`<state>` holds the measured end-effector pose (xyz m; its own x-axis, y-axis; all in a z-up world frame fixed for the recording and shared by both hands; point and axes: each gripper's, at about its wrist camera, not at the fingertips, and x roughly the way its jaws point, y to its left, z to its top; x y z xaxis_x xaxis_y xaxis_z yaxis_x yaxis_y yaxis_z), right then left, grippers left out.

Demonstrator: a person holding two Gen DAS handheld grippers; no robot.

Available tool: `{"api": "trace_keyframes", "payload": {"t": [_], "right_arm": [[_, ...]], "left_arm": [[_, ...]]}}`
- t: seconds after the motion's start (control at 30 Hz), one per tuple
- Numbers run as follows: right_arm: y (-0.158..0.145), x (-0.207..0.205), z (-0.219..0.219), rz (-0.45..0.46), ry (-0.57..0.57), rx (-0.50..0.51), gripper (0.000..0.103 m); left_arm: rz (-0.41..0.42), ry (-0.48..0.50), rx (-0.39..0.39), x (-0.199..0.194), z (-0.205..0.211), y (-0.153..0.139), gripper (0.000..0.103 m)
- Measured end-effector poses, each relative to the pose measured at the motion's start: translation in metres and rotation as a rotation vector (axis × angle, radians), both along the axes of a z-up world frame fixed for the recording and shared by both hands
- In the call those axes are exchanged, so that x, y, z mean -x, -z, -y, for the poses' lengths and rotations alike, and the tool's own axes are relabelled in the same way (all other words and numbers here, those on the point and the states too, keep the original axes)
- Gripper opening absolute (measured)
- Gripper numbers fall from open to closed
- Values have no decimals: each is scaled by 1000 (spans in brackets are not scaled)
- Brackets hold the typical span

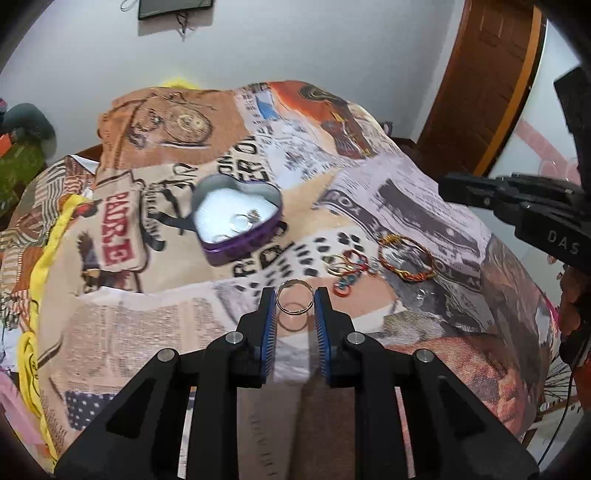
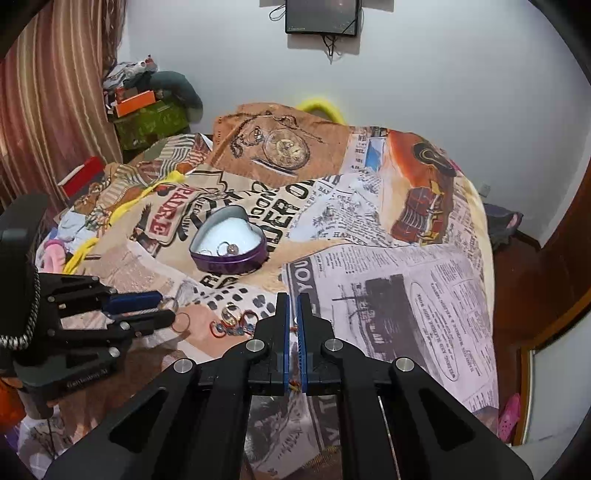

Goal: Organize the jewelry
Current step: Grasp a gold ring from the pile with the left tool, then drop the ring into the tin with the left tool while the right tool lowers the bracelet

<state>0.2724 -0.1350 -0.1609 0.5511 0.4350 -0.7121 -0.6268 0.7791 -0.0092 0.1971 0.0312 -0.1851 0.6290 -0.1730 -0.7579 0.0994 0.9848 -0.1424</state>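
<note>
Bed (image 2: 406, 295) draped in newspaper-and-vintage-print cloth (image 1: 424, 206), rumpled. White wall behind, dark screen (image 2: 323, 16) hung on it; striped curtain (image 2: 55, 92) left, wooden door (image 1: 491, 85) right. Purple heart tin (image 1: 240, 218) open on cloth, rings inside. Loose rings (image 1: 347, 269) and orange-gold bangle (image 1: 405, 257) lie near tin. Left gripper (image 1: 295, 306) fingers clamped on silver ring (image 1: 295, 301), lifted off cloth. Right gripper (image 2: 294, 314) fingers together on thin coloured thread (image 2: 293, 386).

A plain white wall (image 2: 424, 74) rises behind the bed draped in a newspaper-print blanket (image 2: 406, 295). Above the bed hangs a small dark framed panel (image 2: 323, 16); left of it, striped brown curtains (image 2: 62, 92); right, a brown wooden door (image 1: 480, 85).
</note>
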Motion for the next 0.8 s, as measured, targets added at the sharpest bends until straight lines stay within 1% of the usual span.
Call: {"api": "trace_keyframes", "payload": {"t": [0.07,0.1,0.17,0.2,0.23,0.3,0.43,0.5,0.57,0.63,0.7,0.77,0.8], "right_arm": [[3,-3,3,-14,10,-5,4],[7,-5,5,-37,10,-8,4],[15,-7,8,-94,6,-14,10],[22,-8,9,-131,0,-21,17],[25,-6,9,-144,-5,-19,23],[33,0,5,-137,-24,14,26],[47,7,-9,-137,-83,83,26],[57,8,-18,-131,-92,137,26],[65,9,-21,-117,-99,170,26],[66,10,-20,-98,-98,170,26],[65,9,-18,-110,-91,160,25],[66,7,-17,-128,-87,144,13],[66,7,-16,-133,-82,145,9]], "left_arm": [[9,-7,-4,2,-5,-3,20],[12,-9,-2,3,-8,-3,20],[9,-8,4,4,-10,-2,20],[6,-7,5,4,-11,0,20],[3,-6,3,4,-11,1,20],[-7,-6,-2,4,-10,5,20],[-18,-6,5,3,-8,11,20],[-17,-5,4,4,-7,11,20],[-13,-5,1,5,-7,10,20],[-9,-5,1,5,-7,7,20],[-4,-8,-1,5,-8,5,20],[2,-10,0,6,-9,3,20],[4,-11,1,6,-9,2,20]]}}
